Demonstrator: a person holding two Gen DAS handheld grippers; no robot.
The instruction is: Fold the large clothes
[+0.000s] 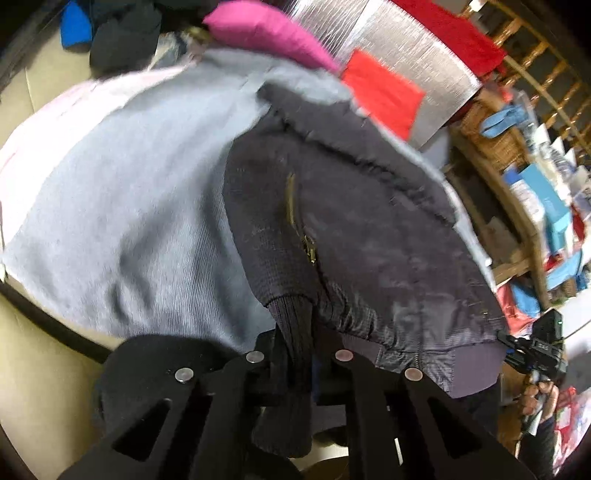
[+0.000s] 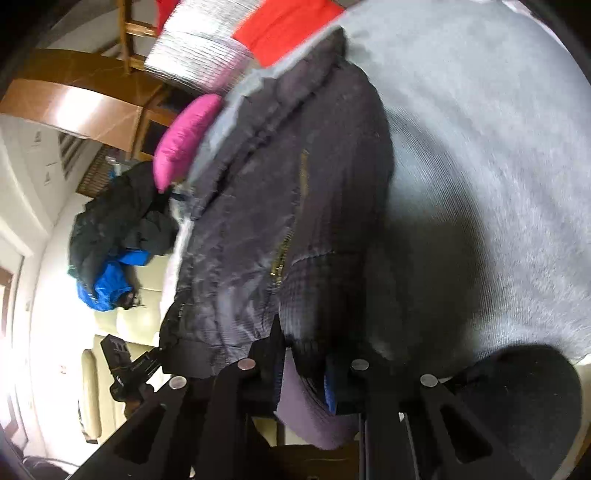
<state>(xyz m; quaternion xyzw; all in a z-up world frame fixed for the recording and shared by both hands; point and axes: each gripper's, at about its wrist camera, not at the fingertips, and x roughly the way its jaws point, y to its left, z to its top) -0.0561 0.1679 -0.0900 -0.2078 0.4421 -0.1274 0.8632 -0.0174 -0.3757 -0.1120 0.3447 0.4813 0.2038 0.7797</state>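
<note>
Seating: cream sofa (image 2: 110, 317) (bright glare at its far side)
Woodwork: brown railing (image 1: 535, 70)
Shelf: cluttered wooden rack (image 1: 517, 206)

Dark navy jacket (image 1: 369, 229), grey-blue ribbed blanket (image 1: 129, 206)

Past my work I see a pink cushion (image 1: 266, 33), a red cloth (image 1: 384, 92), a silver quilted panel (image 1: 402, 48) and wooden shelves (image 1: 517, 206).

Both views are motion-blurred and bent by fisheye, with dark corners. Window glare (image 2: 9, 321) burns the right view's lower left; the jacket (image 2: 295, 192) casts shadow rightward.
</note>
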